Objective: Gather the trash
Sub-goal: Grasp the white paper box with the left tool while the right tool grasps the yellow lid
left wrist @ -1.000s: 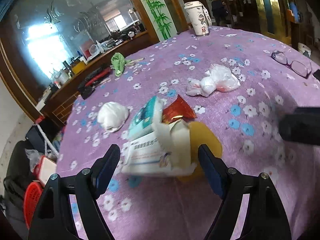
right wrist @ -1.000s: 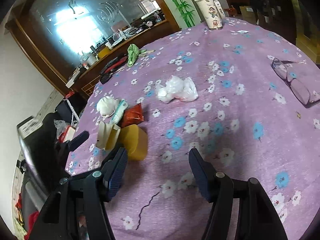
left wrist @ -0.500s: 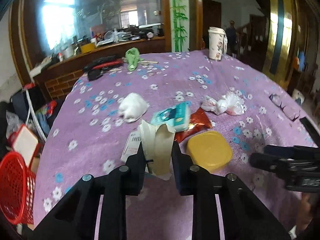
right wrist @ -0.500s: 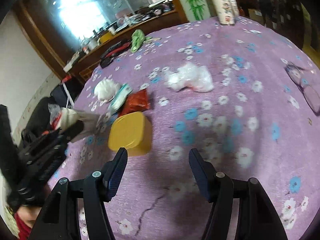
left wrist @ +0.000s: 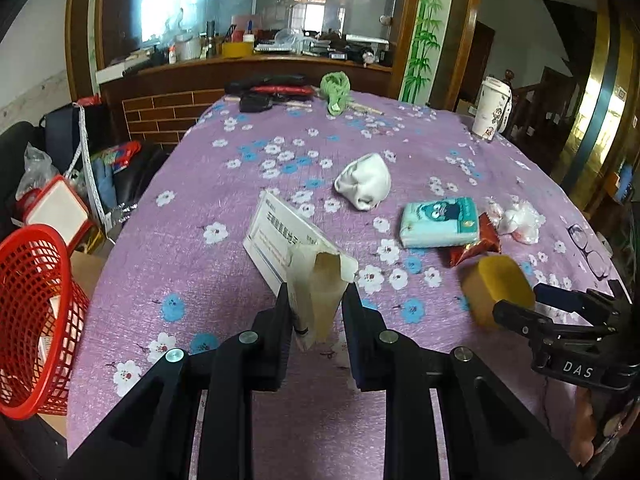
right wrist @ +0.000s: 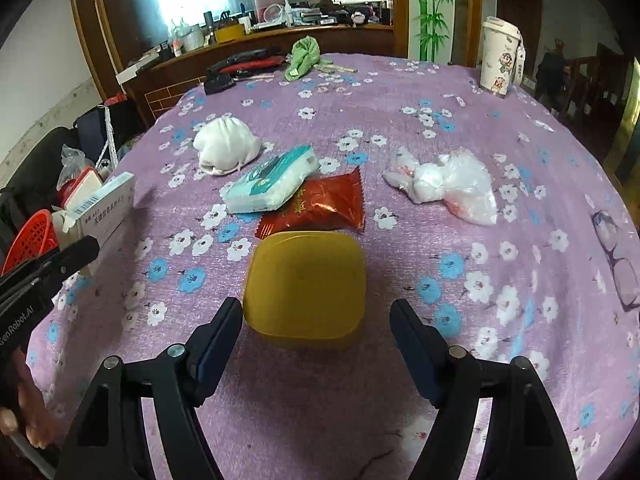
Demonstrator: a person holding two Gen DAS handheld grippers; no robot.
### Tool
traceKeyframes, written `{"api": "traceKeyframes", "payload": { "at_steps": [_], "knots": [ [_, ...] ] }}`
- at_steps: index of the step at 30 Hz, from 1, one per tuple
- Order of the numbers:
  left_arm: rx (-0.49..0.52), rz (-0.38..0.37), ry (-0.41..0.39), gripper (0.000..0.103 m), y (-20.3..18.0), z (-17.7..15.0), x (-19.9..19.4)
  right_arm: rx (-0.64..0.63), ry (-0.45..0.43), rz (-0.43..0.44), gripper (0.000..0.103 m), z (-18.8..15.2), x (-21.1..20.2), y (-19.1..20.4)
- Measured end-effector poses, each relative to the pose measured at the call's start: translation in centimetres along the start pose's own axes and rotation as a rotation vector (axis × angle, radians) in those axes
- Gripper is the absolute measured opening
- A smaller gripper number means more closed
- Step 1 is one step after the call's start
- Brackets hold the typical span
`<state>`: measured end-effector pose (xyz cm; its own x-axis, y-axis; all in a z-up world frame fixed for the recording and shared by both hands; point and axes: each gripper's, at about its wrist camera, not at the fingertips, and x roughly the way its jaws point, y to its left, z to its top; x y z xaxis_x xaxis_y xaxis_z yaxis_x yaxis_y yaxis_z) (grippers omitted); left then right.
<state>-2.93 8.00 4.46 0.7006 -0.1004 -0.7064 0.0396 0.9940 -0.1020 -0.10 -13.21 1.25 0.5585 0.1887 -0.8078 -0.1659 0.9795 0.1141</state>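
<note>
Left claw (left wrist: 314, 312): clenched on an opened white medicine carton (left wrist: 296, 252), gripped at its torn flap end; the printed body of the carton juts forward and left past the tips, lifted off the surface (left wrist: 192, 280). Red mesh basket (left wrist: 36, 320) sits low off the surface's left edge, some paper inside.

Right claw (right wrist: 316, 320): jaws opening, nothing pressed between the pads. The yellow square lid (right wrist: 306, 286) lies flat between and just ahead of the 2 tips; left tip just beside its near-left corner, right tip apart from it. In the left wrist view the same claw reaches in from the right with the lid at its tips.

Just beyond the lid: red snack wrapper (right wrist: 320, 204), its near edge touching or tucked under the lid. Teal tissue pack (right wrist: 272, 182) rests partly on the wrapper's left end. Further left, crumpled white mask (right wrist: 226, 146). To the right, knotted clear plastic bag (right wrist: 444, 184), well apart from the lid. Eyeglasses (right wrist: 616, 256) lie at the right edge.

Far side: printed paper cup (right wrist: 500, 60) upright, green cloth (right wrist: 304, 56), black and red items near the far-left rim.
</note>
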Motion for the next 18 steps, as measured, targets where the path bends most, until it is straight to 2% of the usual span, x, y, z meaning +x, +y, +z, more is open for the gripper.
{"api": "traceKeyframes", "payload": {
  "at_steps": [2,6,12,18],
  "knots": [
    [-0.006,0.004,0.005,0.023,0.2,-0.3,0.4,0.003,0.004,0.002,0.068,0.0,0.2,0.1],
    [-0.021,0.006,-0.002,0.020,0.4,-0.5,0.3,0.012,-0.001,-0.006,0.068,-0.3,-0.1,0.1],
    [-0.031,-0.001,-0.028,0.019,0.7,-0.9,-1.1,0.038,-0.021,0.043,0.068,-1.0,-1.4,-0.3],
    [-0.012,0.008,-0.067,0.019,0.3,-1.9,-3.4,0.008,-0.071,0.087,0.068,-1.7,-3.8,1.2]
  ]
}}
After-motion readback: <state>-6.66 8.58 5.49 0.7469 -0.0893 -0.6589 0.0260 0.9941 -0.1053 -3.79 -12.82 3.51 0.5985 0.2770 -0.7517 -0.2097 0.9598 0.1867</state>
